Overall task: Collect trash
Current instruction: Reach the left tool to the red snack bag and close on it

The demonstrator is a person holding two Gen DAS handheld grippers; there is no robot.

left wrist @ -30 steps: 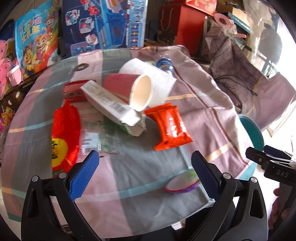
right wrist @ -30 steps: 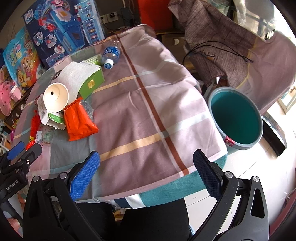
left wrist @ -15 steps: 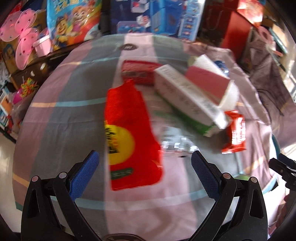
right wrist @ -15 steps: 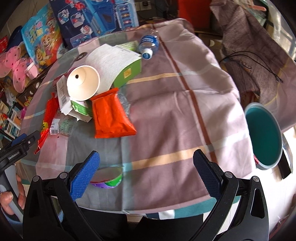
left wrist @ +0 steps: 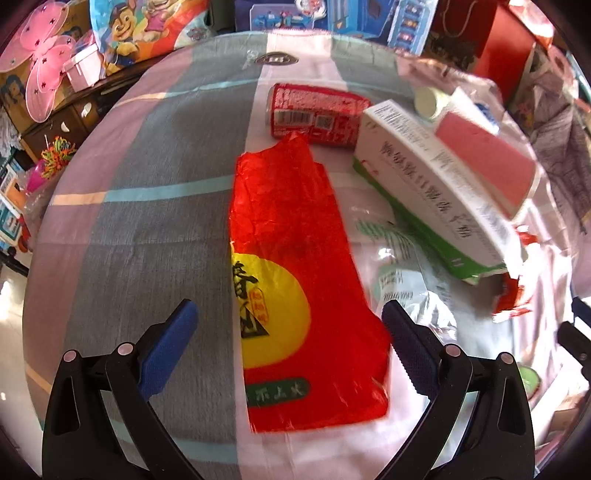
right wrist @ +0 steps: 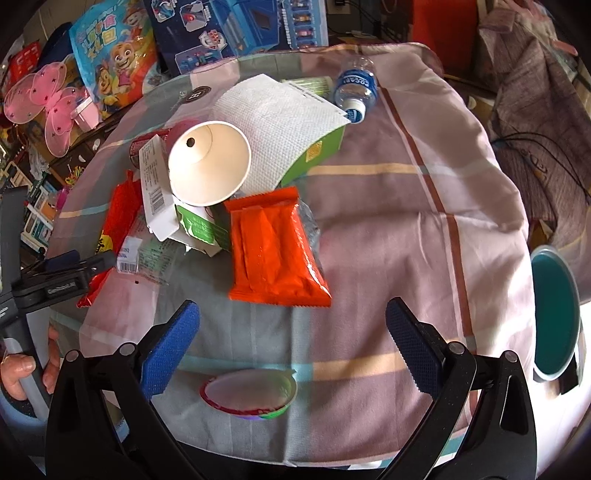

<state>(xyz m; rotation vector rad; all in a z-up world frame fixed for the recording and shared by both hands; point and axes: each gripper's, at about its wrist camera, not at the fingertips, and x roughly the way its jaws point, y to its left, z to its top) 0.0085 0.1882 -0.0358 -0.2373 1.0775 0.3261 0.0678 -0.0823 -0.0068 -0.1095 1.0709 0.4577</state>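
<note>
My left gripper (left wrist: 290, 334) is open over the near half of a flat red and yellow wrapper (left wrist: 295, 280). Behind it lie a crushed red can (left wrist: 314, 114), a white and green carton (left wrist: 436, 184) and a pink paper cup (left wrist: 487, 155). My right gripper (right wrist: 291, 332) is open just above the cloth; a small plastic cup (right wrist: 249, 393) lies between its fingers and an orange packet (right wrist: 273, 251) just beyond them. Farther back are the paper cup (right wrist: 208, 164), a white napkin (right wrist: 284, 122) on a green box and a water bottle (right wrist: 356, 90).
A teal bin (right wrist: 554, 314) stands off the table's right edge. The left gripper (right wrist: 62, 280) and a hand (right wrist: 22, 369) show at the left of the right wrist view. Toy boxes (right wrist: 236, 29) and pink butterfly wings (left wrist: 40, 62) crowd the far side.
The left gripper has swung left and closer, from the orange packet to the red and yellow wrapper. The right gripper has turned left from the bin toward the trash pile.
</note>
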